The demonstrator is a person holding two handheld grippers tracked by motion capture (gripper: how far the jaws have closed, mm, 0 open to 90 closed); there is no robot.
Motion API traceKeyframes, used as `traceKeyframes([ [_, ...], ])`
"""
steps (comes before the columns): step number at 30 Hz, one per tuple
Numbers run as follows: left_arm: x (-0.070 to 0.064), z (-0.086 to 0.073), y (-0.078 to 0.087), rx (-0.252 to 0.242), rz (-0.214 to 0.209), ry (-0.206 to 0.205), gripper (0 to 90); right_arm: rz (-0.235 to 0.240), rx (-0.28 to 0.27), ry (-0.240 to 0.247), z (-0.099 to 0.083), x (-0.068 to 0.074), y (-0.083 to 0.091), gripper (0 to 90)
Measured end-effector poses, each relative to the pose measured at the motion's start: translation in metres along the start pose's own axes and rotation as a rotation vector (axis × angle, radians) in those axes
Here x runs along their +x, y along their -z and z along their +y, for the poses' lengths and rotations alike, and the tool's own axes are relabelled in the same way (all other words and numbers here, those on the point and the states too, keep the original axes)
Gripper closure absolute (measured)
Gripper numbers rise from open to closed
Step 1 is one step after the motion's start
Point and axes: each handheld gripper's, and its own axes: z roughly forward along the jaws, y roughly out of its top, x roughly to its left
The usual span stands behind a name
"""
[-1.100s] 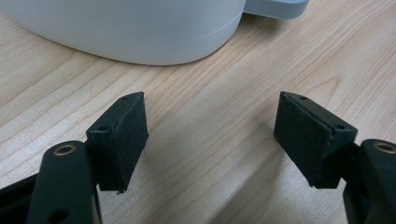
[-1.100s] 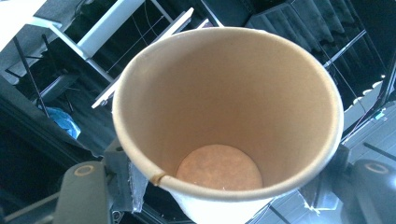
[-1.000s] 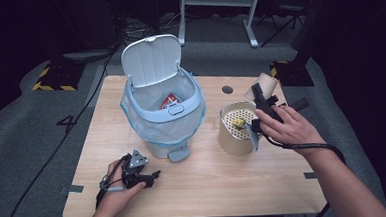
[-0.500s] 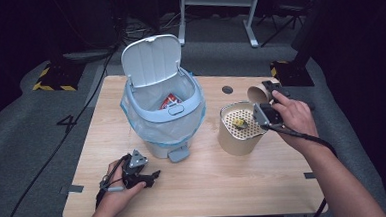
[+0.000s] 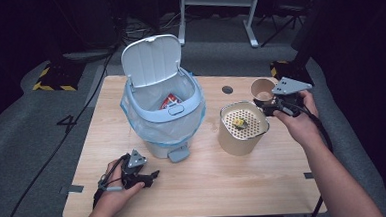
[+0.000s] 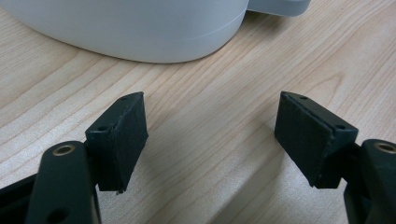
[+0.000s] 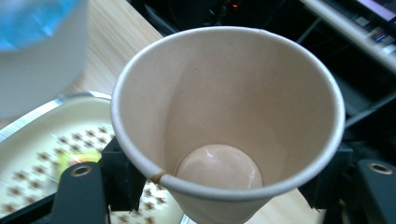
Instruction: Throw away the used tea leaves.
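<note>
On the wooden table (image 5: 265, 180), a pale blue pedal bin (image 5: 165, 117) stands toward the far left of centre, its lid (image 5: 151, 60) swung up and open, a clear liner folded over its rim and a red-and-white packet (image 5: 169, 100) lying inside. To its right, near the table's right edge, stands a tan cylindrical container (image 5: 241, 128) topped with a perforated strainer insert, on which a small yellow scrap (image 5: 239, 122) rests.

The right gripper (image 5: 275, 104) is held just beyond that container, at the table's right edge, and its jaws are clamped on a paper cup (image 7: 229, 116). In the right gripper view the cup is tilted so its mouth faces the camera; its inside looks empty down to the round base, and a jaw presses against each side of its wall. The strainer shows below and to the left of it.

The left gripper (image 5: 152, 176) rests low near the table's near left corner, just in front of the bin. Its jaws stand wide apart with nothing between them, only bare wood, and the bin's white base lies just ahead.
</note>
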Motion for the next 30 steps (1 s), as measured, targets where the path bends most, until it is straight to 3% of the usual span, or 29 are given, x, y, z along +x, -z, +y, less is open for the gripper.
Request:
traceKeyframes([
  [1,0.0,0.0,0.0,0.0,0.0,0.0,25.8,0.028,-0.009,-0.039,-0.001,-0.002,0.0,29.4],
  [2,0.0,0.0,0.0,0.0,0.0,0.0,25.8,0.028,-0.009,-0.039,-0.001,-0.002,0.0,29.4],
  [3,0.0,0.0,0.0,0.0,0.0,0.0,25.8,0.05,-0.015,-0.073,-0.001,-0.004,0.001,29.4],
  [6,0.0,0.0,0.0,0.0,0.0,0.0,25.8,0.131,-0.029,-0.199,-0.005,-0.01,0.002,28.9],
  [7,0.0,0.0,0.0,0.0,0.0,0.0,25.8,0.187,-0.045,-0.264,-0.007,-0.014,0.002,28.9],
  [8,0.0,0.0,0.0,-0.001,-0.001,0.001,25.8,0.187,-0.045,-0.264,-0.007,-0.014,0.002,28.9],
  [9,0.0,0.0,0.0,-0.001,-0.001,0.001,25.8,0.227,-0.071,-0.294,-0.009,-0.017,0.003,28.9],
  [18,0.0,0.0,0.0,-0.001,-0.002,0.001,25.7,0.319,-0.12,-0.312,-0.006,-0.021,0.008,29.0],
  [30,0.0,0.0,0.0,-0.001,-0.002,0.001,25.7,0.334,-0.128,-0.284,0.003,-0.022,0.011,29.1],
])
